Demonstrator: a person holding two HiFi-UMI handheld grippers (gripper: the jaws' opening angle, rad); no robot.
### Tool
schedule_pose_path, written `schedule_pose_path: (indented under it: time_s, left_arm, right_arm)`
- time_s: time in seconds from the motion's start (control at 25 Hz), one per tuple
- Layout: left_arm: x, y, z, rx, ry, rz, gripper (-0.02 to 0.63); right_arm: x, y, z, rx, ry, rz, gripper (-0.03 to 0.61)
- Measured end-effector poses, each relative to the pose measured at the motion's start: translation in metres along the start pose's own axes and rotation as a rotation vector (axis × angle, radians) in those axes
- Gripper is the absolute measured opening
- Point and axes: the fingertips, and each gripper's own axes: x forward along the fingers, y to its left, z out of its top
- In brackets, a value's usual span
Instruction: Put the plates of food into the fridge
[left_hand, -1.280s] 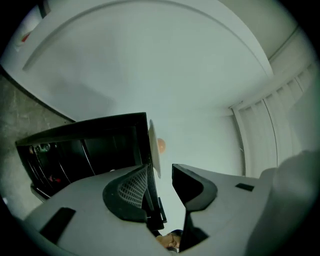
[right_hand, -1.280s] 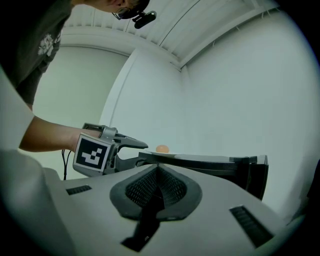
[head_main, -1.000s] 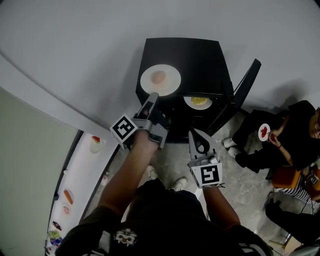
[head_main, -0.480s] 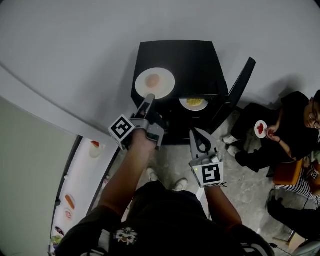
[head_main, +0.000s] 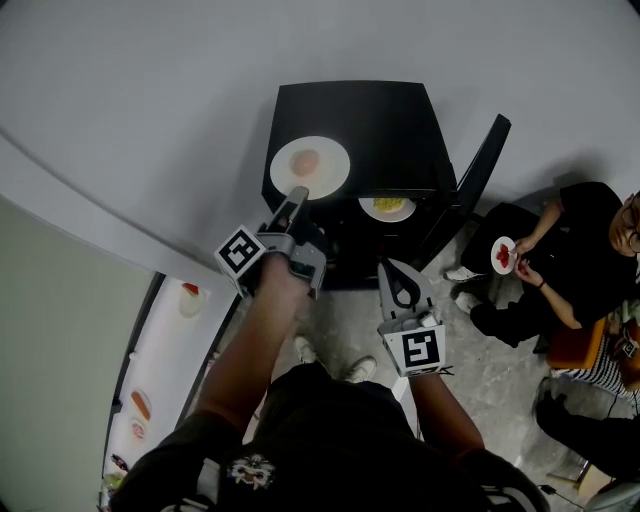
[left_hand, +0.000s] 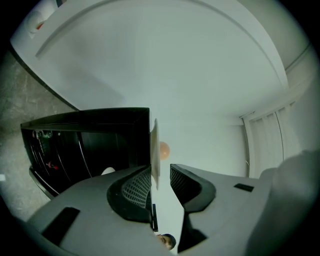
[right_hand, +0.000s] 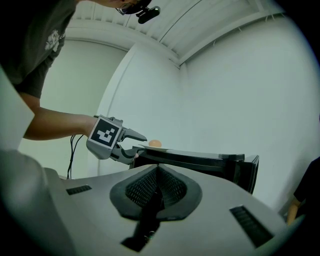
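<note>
1. At the far left a pale shelf (head_main: 165, 350) carries a few small dishes, too tiny to name.
2. The left gripper (head_main: 298, 193) points level at the front edge of the black fridge (head_main: 390, 115). Its jaws stand wide and have just been closing, with the near rim of the white plate (head_main: 332, 172) between them. In the left gripper view the plate shows only edge-on, close against one pad with a gap at the other, so it seems not yet pinched.
3. That plate sits on the fridge's top and bears a pinkish lump (head_main: 307, 160).
4. A second plate (head_main: 388, 207) of yellow food lies inside, half hidden under the top.
5. The right gripper (head_main: 386, 266) has its jaws together on nothing and is apart from both plates.
6. A seated person (head_main: 585, 250) is cut off at the right edge.
</note>
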Motion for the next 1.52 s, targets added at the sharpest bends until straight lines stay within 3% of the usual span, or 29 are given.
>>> schedule_pose_path:
  time_s: [0.32,1.04,1.52]
  left_arm:
    - [0.001,0.012,0.005,0.001,-0.007,0.045,0.044]
    - [-0.005,0.002,-0.006,-0.001,0.041,-0.042,0.035]
    - [-0.060,-0.027,-0.027,0.011,0.081,-0.124,0.032]
  right_arm:
    - [0.002,0.000,-0.005,0.003,0.012,0.000,0.025]
    - [0.012,0.002,-0.011,0.014,0.028,0.010,0.025]
    - [0.001,0.009,-0.005,-0.008,0.030,-0.004,0.025]
